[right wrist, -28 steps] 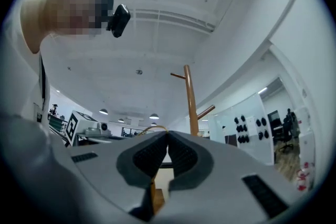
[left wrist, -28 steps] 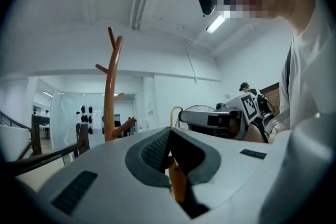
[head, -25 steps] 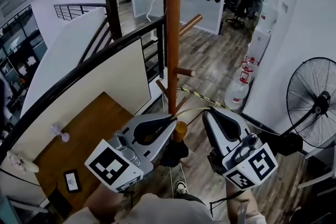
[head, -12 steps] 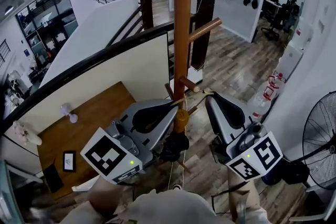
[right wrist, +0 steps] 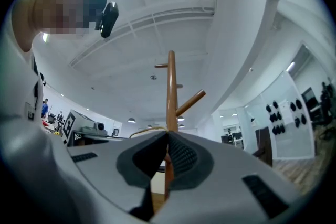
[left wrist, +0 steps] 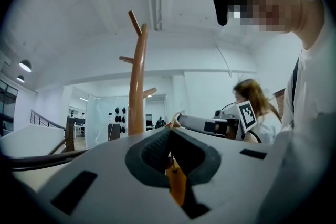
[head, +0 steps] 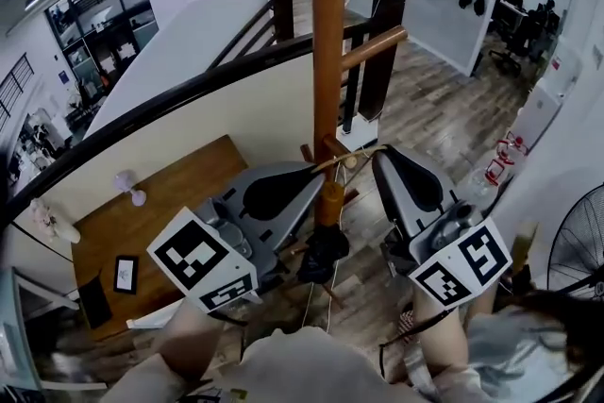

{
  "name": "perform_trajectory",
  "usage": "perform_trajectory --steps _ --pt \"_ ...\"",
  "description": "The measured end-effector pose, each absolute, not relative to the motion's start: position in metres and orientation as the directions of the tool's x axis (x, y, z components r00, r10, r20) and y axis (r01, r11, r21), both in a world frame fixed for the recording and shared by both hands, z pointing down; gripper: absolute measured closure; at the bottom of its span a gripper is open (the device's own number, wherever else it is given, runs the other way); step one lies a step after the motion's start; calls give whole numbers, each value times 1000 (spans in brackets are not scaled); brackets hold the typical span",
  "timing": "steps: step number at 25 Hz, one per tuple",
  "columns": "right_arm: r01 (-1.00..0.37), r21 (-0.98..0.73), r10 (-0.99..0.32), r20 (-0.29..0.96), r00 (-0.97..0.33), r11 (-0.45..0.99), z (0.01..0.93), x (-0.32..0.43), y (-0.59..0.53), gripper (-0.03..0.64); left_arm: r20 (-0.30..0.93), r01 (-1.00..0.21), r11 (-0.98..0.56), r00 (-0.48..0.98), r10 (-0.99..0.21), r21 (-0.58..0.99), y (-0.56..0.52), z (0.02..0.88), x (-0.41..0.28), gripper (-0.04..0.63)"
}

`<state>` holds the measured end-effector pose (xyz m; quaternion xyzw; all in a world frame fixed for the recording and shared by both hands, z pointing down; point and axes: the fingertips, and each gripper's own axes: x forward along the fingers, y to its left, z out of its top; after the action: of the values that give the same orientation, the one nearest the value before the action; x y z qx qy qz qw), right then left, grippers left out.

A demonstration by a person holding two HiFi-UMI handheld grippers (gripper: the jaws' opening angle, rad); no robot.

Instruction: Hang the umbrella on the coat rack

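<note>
Two grippers, both closed on one item.

Left gripper (left wrist: 169, 138): jaws pinched together on the thin yellow strap (head: 347, 159).
Right gripper (right wrist: 167, 136): jaws likewise pinched on the same strap, further along it.
The strap is drawn as a taut span between the two tips, just in front of the rack (head: 327, 42).

Umbrella (head: 324, 250): folded, black, with its orange handle (head: 328, 201) uppermost. It hangs by the strap below and between the grippers, close to the pole, and is not yet on any peg.

Step in hand, as judged: carrying the loop to a peg. Candidates are the short low peg (head: 338, 151) right by the strap and the long peg (head: 374, 46) above at right. To do it well:
- Hold both pinches firm, tips apart, so the loop is open.
- Lift the span past the peg's end, pass it over, and lower until the peg bears the weight.
- Release only then.
- Watch for the umbrella swinging against the pole.

Surroundings: plank floor (head: 429, 109) on the upper landing of an open office. A dark curved railing (head: 189, 94) runs behind the rack, with a drop to a lower level. A fan (head: 580, 245) stands at right.
</note>
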<state>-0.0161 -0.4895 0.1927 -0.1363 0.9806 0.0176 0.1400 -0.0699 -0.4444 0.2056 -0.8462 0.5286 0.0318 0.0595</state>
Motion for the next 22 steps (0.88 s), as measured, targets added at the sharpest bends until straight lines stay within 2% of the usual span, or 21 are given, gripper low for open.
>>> perform_trajectory --steps 22 --pt "-335 -66 -341 -139 -930 940 250 -53 -507 604 7 -855 -514 516 -857 76 -490 270 -96 595"
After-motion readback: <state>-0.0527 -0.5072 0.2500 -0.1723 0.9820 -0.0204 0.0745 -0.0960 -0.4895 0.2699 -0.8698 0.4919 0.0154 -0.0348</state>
